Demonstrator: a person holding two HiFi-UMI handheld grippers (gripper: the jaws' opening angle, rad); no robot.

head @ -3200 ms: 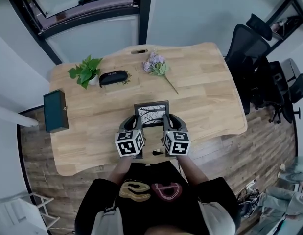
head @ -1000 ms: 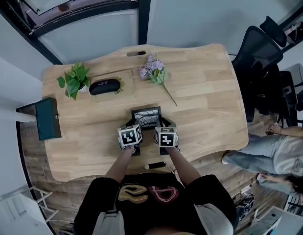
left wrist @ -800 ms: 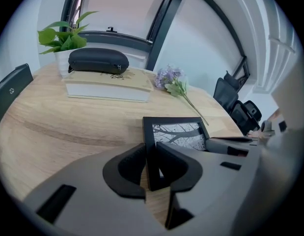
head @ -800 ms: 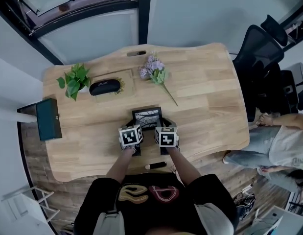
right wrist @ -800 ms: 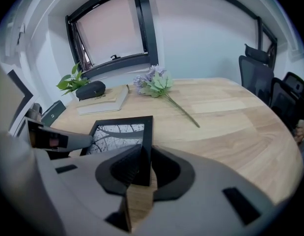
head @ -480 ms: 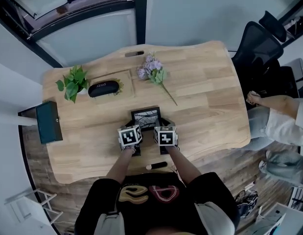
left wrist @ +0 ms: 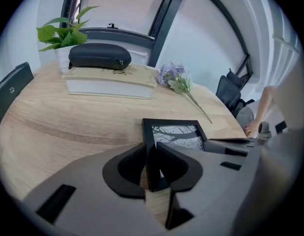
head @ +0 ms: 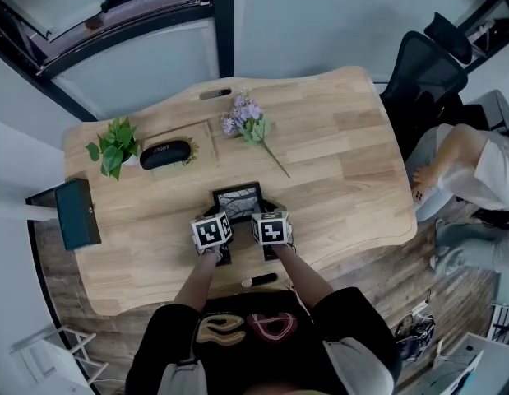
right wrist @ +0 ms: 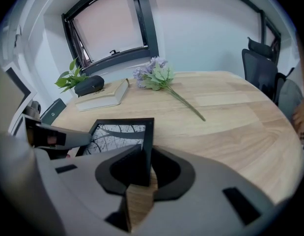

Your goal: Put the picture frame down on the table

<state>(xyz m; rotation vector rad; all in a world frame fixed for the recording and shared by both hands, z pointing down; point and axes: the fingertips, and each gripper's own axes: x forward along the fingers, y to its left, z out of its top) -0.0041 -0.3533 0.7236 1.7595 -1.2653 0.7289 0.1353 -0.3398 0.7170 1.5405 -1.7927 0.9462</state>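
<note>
Two grippers hold the picture frame (head: pixel 238 200) by its sides. The left gripper (left wrist: pixel 151 156) is clamped on the left rail and the right gripper (right wrist: pixel 144 166) on the right rail. The frame sits low over the near middle of the table (head: pixel 336 138), picture up and flat or nearly so. Whether its back already rests on the wood I cannot tell.

I judge this to be the final setting-down. The next move calls for lowering the frame fully, then parting both pairs of jaws and drawing back without dragging it.

A black pen (head: pixel 260 280) lies nearer, by the table's edge. Farther left, a book (left wrist: pixel 110 82) carries a black case (left wrist: pixel 99 56) beside a potted plant (head: pixel 114 145). A flower sprig (head: pixel 244 127) lies beyond the frame. None of these stands in the way.
</note>
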